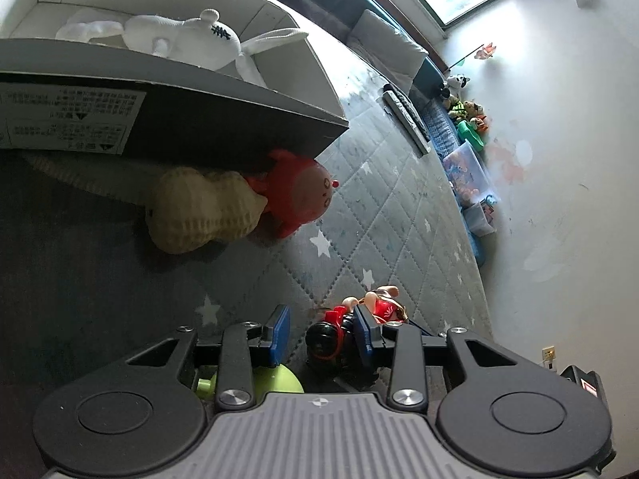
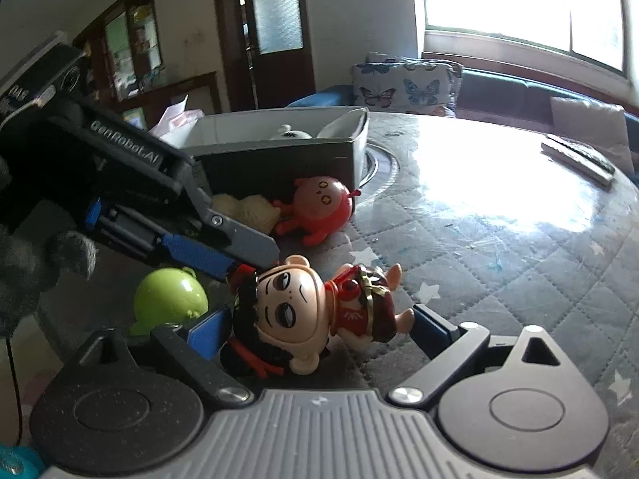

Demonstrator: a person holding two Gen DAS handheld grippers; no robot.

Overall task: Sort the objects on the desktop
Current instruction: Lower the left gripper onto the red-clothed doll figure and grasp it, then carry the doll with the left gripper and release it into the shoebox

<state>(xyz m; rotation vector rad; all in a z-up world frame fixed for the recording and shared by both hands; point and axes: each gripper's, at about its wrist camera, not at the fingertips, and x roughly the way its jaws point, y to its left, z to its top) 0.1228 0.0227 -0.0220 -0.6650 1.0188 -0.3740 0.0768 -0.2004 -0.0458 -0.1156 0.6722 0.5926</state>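
Note:
A doll in a red dress with black hair (image 2: 315, 311) lies on the quilted table cover (image 2: 499, 255). My right gripper (image 2: 319, 329) is open, its blue pads on either side of the doll. My left gripper (image 1: 321, 329) is open just above the doll (image 1: 339, 335), and its fingers (image 2: 223, 247) reach in from the left in the right wrist view. A green round toy (image 2: 169, 295) lies beside the doll. A red round-headed toy (image 1: 299, 195) and a peanut plush (image 1: 199, 207) lie against a grey box (image 1: 179, 76) that holds a white plush rabbit (image 1: 187, 36).
Remote controls (image 1: 407, 117) lie at the far side of the table. A butterfly cushion (image 2: 403, 84) and sofa stand behind it. Toys and a plastic bin (image 1: 467, 167) line the wall.

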